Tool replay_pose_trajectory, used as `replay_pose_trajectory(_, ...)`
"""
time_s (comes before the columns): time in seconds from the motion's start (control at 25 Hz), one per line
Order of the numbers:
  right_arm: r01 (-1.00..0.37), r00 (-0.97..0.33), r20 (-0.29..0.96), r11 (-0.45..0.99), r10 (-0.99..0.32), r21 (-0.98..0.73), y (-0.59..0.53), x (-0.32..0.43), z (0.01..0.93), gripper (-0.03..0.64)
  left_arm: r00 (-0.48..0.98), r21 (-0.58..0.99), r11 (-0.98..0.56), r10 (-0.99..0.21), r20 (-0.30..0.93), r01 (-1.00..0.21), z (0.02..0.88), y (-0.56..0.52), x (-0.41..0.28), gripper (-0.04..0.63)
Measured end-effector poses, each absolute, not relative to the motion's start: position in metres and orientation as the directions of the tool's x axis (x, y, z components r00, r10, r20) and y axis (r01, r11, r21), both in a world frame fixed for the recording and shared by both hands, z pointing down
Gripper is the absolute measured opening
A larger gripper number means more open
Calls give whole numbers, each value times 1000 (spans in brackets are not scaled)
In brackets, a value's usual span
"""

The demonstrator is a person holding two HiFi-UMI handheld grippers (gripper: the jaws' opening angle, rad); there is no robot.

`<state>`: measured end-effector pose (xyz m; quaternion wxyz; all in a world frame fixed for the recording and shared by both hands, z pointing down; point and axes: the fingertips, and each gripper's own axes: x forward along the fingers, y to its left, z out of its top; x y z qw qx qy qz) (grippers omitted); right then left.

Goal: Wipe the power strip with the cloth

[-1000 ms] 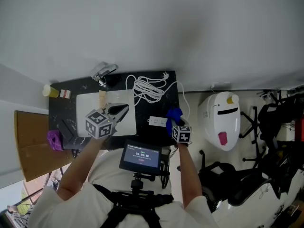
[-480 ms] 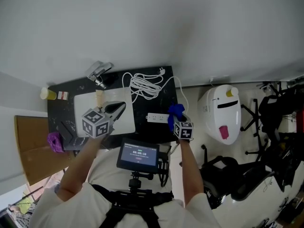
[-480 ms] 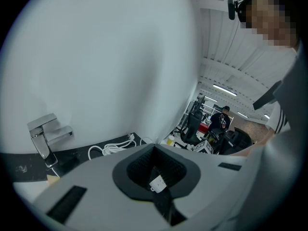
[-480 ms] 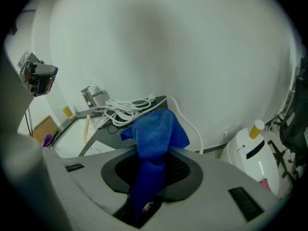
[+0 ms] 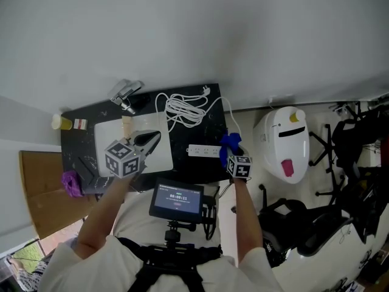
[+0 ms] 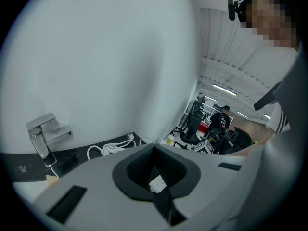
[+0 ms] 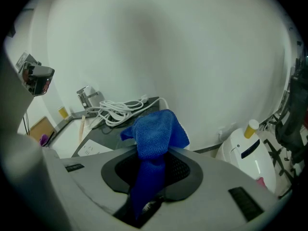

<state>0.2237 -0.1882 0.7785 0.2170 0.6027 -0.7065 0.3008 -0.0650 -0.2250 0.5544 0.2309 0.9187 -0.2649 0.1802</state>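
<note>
Power strip (image 5: 203,151) lies flat on the black tabletop (image 5: 194,132), near the right front edge, long side running left to right. Right at its right-hand end sits the blue cloth (image 5: 229,142), bunched up. The head view can't settle whether cloth and strip touch. The right tongs (image 7: 153,154) are clenched on that cloth, a fold of it pinched between the pads and the rest puffing out past the tips. The strip is just left of these tongs.

Over to the left tongs (image 5: 155,137): pressed together, nothing in them, well apart from the strip and hanging above a white basin (image 5: 109,132) on the left half of the tabletop. A tan wooden piece (image 5: 127,125) lies at the basin's far edge. A chrome faucet (image 5: 124,93) stands behind it.

Containers now: a yellow cup (image 5: 59,121) sits at the far left corner, but its contents can't be made out.

Beyond the strip, a coil of white cable (image 5: 185,109) sprawls on the far side of the tabletop, clear of the cloth. A purple lump (image 5: 70,180) is at the left front. A small screen (image 5: 176,201) sits in front of the person. To the right of the tabletop is a white appliance (image 5: 282,148).
</note>
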Motion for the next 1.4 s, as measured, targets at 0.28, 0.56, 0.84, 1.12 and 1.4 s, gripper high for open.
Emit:
replay_pose_trajectory(0.28,-986,-143,665,44,-733,-163,-182,243,781,98,797,329,-756,-400,452,-566,553,-221,-59,2)
replay_pose_trajectory(0.56,-993,-92,680,15,-728,-119,-174,261,789,98,791,327,-749,-410,454,-576,551,-222,-63,2)
replay_pose_trajectory(0.84,-995,-45,640,-24,-767,-98,-166,276,758,98,791,335,-737,-432,433,-587,546,-219,-73,2)
replay_pose_trajectory(1.12,-994,-17,558,-46,-830,-98,-157,264,699,99,798,352,-733,-432,420,-582,546,-208,-105,2)
replay_pose_trajectory(1.4,-987,-8,490,-73,-872,-146,-134,220,659,100,811,360,-740,-430,396,-568,547,-194,-149,2)
